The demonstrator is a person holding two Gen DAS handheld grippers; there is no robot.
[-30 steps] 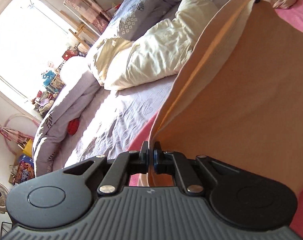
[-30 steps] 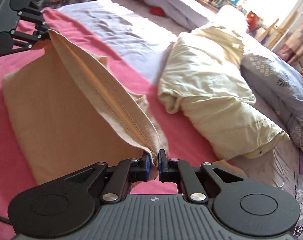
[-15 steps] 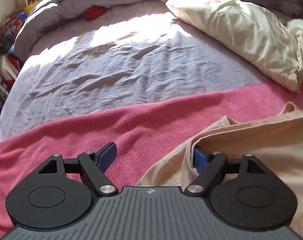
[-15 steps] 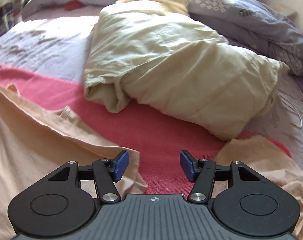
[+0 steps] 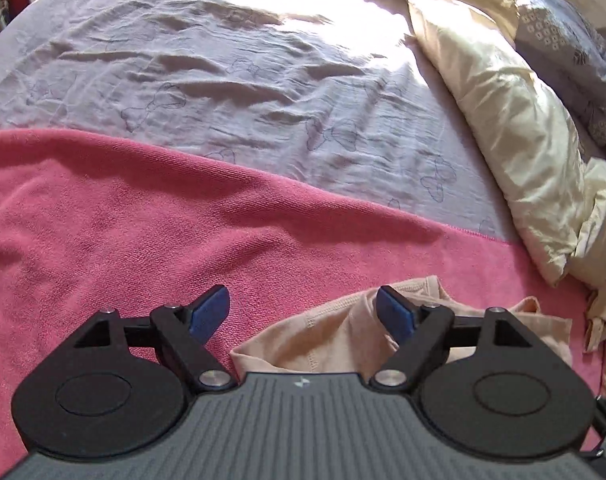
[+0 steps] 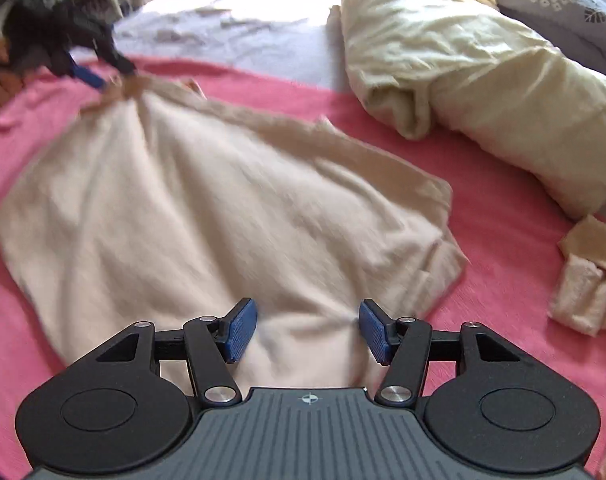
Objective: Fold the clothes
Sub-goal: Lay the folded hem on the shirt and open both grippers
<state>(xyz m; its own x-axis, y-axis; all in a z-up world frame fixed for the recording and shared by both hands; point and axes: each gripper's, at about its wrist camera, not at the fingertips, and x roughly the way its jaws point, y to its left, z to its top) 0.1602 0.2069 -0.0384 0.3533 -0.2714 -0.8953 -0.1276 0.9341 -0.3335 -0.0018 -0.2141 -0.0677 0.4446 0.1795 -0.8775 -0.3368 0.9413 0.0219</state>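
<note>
The peach garment (image 6: 231,208) lies spread on the pink blanket (image 6: 503,240), which covers the near part of the bed; beyond the blanket's far edge the pale lilac sheet (image 5: 243,80) runs wide and bare toward the sunlit end. To the right, a rumpled cream duvet (image 6: 483,80) sits close to the garment's far right edge, with only a narrow strip of pink between them, and a grey patterned pillow (image 6: 563,4) lies behind it. A smaller crumpled peach piece (image 6: 583,280) rests on the blanket near the right border, apart from the main garment.

The right gripper (image 6: 307,330) hovers over the garment's near end with its jaws apart, having just opened; cloth lies under the gap, yet the blue pads (image 6: 241,330) do not press it. The left gripper (image 5: 303,312) also stands wide, just opened, with a stitched hem of the garment (image 5: 343,332) below its right finger and open pink blanket (image 5: 103,240) to its left. In the right wrist view the left gripper (image 6: 91,74) is blurred at the garment's far corner; whether it touches the fabric there I cannot tell.

The garment looks soft and lightly wrinkled, folded into 1 broad wedge that narrows toward that far corner.
</note>
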